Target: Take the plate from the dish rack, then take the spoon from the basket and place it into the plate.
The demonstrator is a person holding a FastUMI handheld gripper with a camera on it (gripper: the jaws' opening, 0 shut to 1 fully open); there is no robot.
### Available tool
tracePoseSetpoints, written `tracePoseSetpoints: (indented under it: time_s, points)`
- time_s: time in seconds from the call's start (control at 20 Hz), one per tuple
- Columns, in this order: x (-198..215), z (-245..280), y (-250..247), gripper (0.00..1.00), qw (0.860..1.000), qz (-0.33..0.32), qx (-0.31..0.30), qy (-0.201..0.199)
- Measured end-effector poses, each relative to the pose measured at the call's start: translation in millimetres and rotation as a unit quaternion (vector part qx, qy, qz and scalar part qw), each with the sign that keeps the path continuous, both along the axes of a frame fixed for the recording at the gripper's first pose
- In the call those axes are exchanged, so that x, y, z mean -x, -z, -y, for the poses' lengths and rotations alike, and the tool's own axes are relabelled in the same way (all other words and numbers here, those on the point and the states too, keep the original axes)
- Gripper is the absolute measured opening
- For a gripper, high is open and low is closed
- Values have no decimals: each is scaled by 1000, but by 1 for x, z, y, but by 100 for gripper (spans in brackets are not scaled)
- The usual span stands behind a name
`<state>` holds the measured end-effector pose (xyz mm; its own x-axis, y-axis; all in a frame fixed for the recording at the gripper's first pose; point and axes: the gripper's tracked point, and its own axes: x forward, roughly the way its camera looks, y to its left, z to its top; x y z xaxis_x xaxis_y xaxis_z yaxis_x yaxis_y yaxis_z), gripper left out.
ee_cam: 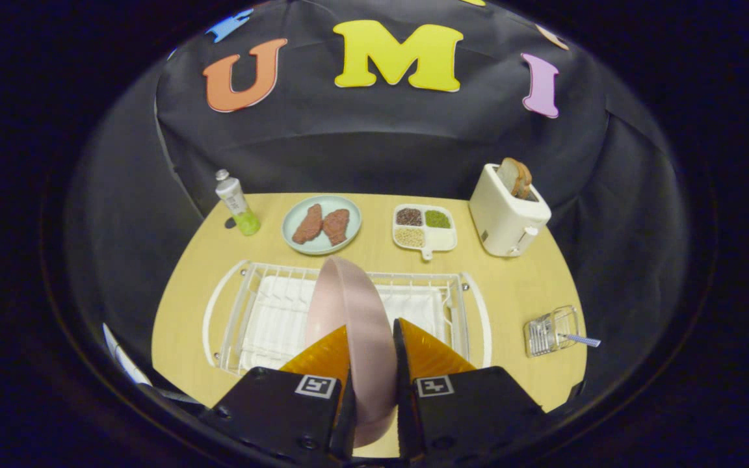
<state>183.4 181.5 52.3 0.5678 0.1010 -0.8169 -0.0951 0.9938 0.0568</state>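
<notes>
Pink round plate (355,325) stands on edge, clamped between both fingers of the gripper (371,351), above the white wire dish rack (251,305) just ahead; clear basket (550,330) with spoon (579,338) sits off to the right.

You have the pink plate (355,325) standing on its edge, pinched between the tool's fingers, above the white dish rack (264,305). The spoon (579,339) lies in the small wire basket (550,331), its handle sticking out.

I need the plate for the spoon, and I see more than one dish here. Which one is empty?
The pink plate, on edge between the tool's fingers over the dish rack. The green plate holds meat; the divided tray holds grains.
</notes>
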Motion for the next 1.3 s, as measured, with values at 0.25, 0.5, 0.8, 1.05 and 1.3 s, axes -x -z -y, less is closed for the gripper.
tracePoseSetpoints:
  time_s: [0.25,0.5,0.8,1.05,1.3]
  points:
    - [76,38,33,31,992,-13,-126,-12]
    - [133,81,91,31,971,-30,-234,27]
    - [179,97,163,30,933,-94,-338,73]
    - [180,104,195,30,923,-111,-355,96]
    - [159,111,199,34,909,-105,-388,112]
